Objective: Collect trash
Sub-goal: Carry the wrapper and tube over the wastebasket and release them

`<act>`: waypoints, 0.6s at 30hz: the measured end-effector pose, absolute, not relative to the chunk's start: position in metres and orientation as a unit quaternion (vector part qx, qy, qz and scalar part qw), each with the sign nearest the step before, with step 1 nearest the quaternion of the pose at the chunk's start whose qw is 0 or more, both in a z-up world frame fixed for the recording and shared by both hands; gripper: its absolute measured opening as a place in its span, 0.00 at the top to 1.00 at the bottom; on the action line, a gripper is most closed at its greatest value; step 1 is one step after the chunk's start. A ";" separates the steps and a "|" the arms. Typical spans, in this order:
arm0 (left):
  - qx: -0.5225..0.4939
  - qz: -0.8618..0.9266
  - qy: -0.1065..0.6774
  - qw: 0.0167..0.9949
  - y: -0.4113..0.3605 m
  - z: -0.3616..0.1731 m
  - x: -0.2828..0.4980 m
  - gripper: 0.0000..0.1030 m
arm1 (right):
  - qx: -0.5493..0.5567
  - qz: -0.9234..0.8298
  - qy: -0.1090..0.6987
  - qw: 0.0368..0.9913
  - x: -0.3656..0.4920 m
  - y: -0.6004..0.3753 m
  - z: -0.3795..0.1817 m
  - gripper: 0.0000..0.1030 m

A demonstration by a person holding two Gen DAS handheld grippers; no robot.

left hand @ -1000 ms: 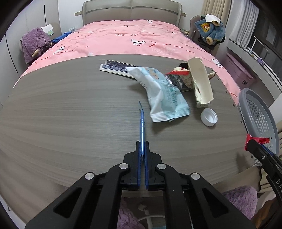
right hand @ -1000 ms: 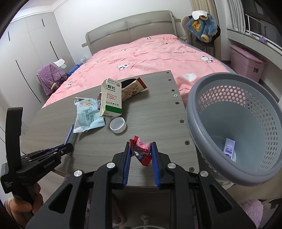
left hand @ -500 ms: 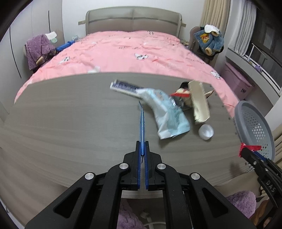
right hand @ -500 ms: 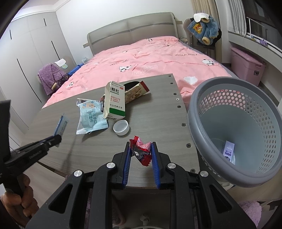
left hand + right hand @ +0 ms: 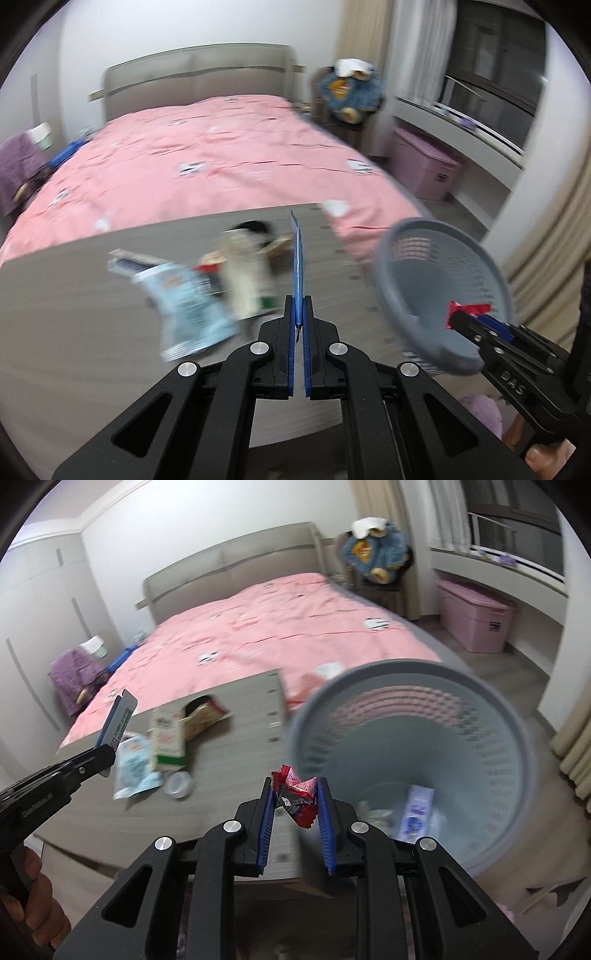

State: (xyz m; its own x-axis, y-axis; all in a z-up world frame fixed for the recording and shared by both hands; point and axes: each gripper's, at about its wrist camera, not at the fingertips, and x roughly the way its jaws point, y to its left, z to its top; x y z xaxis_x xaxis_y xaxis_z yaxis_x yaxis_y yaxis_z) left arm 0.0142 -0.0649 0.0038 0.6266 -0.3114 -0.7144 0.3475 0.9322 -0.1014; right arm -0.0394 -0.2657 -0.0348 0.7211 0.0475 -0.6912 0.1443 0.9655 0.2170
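My left gripper [image 5: 298, 314] is shut on a flat blue wrapper [image 5: 297, 266], held edge-on above the grey table [image 5: 74, 295]; it shows in the right wrist view [image 5: 118, 720] too. My right gripper [image 5: 295, 794] is shut on a crumpled red wrapper [image 5: 295, 797], just left of the grey perforated basket [image 5: 498, 738], which holds some trash. In the left wrist view the right gripper [image 5: 461, 314] hangs over the basket's rim [image 5: 406, 236]. On the table lie a light blue pouch [image 5: 188, 306], a white carton [image 5: 247, 277], a white cap [image 5: 179, 783] and a brown wrapper [image 5: 205, 716].
A pink bed [image 5: 203, 162] stands beyond the table. A pink storage box [image 5: 476, 616] and a chair with a blue stuffed toy [image 5: 376, 557] are at the far right. A purple garment [image 5: 74, 679] sits at the far left.
Both grippers have swung to the right towards the basket. The left gripper has lifted the blue wrapper off the table. The right gripper with the red wrapper is now beside the basket's opening.
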 end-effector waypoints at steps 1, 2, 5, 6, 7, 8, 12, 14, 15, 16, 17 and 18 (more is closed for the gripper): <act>0.027 -0.194 0.392 0.899 -0.076 0.004 0.015 0.97 | 0.131 -0.036 0.374 0.918 -0.040 -0.276 -0.036 0.78; 0.031 -0.204 0.392 0.897 -0.085 0.004 0.015 0.96 | 0.133 -0.044 0.375 0.917 -0.041 -0.284 -0.037 0.78; 0.040 -0.247 0.403 0.880 -0.120 -0.003 0.019 0.96 | 0.139 -0.063 0.379 0.913 -0.042 -0.307 -0.040 0.78; 0.044 -0.258 0.410 0.874 -0.132 -0.006 0.021 0.96 | 0.140 -0.067 0.380 0.912 -0.043 -0.313 -0.042 0.78; 0.050 -0.264 0.415 0.870 -0.143 -0.010 0.023 0.96 | 0.141 -0.073 0.381 0.911 -0.043 -0.320 -0.044 0.78; 0.056 -0.272 0.419 0.864 -0.155 -0.014 0.025 0.96 | 0.143 -0.078 0.381 0.910 -0.044 -0.327 -0.046 0.78; 0.063 -0.294 0.432 0.850 -0.183 -0.023 0.034 0.97 | 0.155 -0.090 0.382 0.906 -0.044 -0.346 -0.052 0.78; 0.069 -0.302 0.435 0.845 -0.198 -0.029 0.038 0.96 | 0.159 -0.092 0.383 0.905 -0.043 -0.352 -0.055 0.78; 0.070 -0.305 0.438 0.843 -0.203 -0.031 0.041 0.96 | 0.162 -0.092 0.383 0.905 -0.042 -0.354 -0.056 0.78; 0.071 -0.306 0.439 0.842 -0.206 -0.033 0.041 0.96 | 0.166 -0.092 0.385 0.903 -0.041 -0.358 -0.059 0.78; 0.072 -0.306 0.441 0.841 -0.209 -0.035 0.042 0.96 | 0.168 -0.093 0.386 0.903 -0.041 -0.361 -0.060 0.78; 0.076 -0.303 0.444 0.840 -0.212 -0.038 0.045 0.96 | 0.170 -0.093 0.386 0.902 -0.040 -0.363 -0.061 0.78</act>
State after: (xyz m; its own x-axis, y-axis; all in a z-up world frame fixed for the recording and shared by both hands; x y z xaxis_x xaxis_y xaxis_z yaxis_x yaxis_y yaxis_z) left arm 0.0445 -0.2122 -0.0379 0.4225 -0.4417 -0.7915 0.5774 0.8043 -0.1407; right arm -0.0400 -0.3635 -0.0613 0.6848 -0.0365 -0.7278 0.2996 0.9245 0.2356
